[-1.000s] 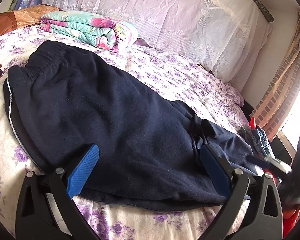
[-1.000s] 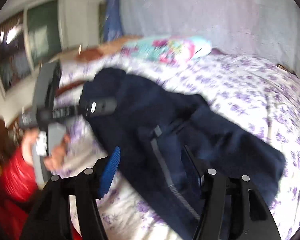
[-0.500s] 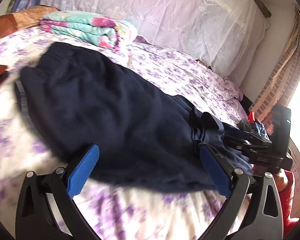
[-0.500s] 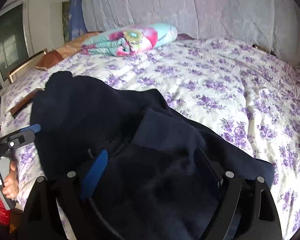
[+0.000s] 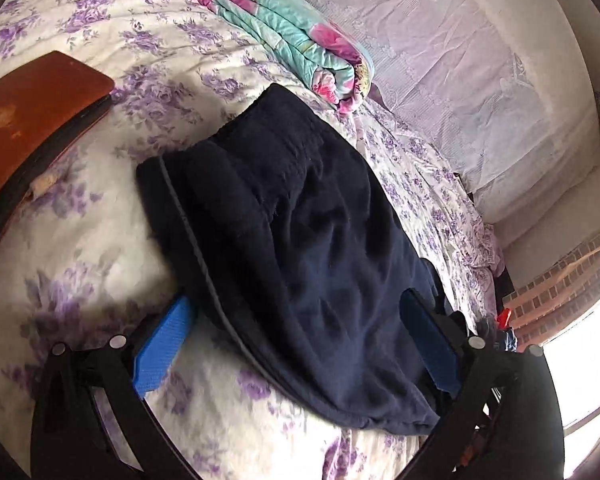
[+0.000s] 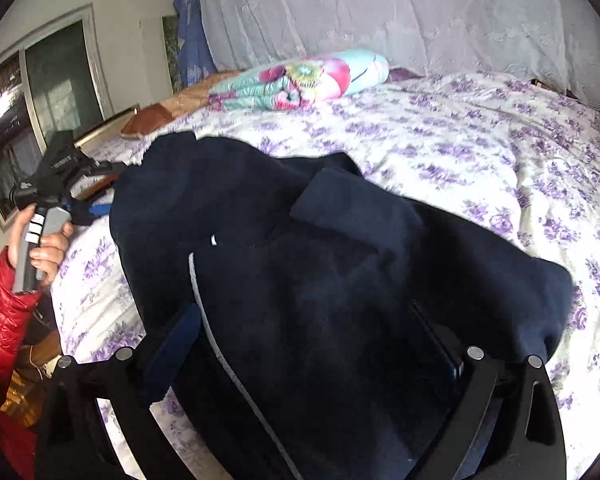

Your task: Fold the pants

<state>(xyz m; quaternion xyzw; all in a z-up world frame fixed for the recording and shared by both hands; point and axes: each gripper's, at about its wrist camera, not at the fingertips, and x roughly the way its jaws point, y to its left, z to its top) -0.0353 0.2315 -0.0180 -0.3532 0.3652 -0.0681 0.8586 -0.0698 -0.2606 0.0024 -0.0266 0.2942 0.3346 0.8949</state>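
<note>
My left tool has its blue-padded fingers spread wide, one on each side of the navy sweatpants, with nothing pinched between them. My right tool is spread as well, its fingers straddling the bunched leg end of the sweatpants; the cloth lies between them, but I cannot tell whether either pad touches it.

The sweatpants lie on the bed, on the purple-flowered sheet, folded over so that one layer rests on another. A pale grey side stripe runs along the near edge toward my right tool. In the right wrist view, a corner of the upper layer sits turned back over the middle.

A folded floral quilt lies on the bed just beyond the waistband end. A brown flat object sits at the bed's edge, left of the sweatpants. My left hand, in a red sleeve, grips the left tool's handle.
</note>
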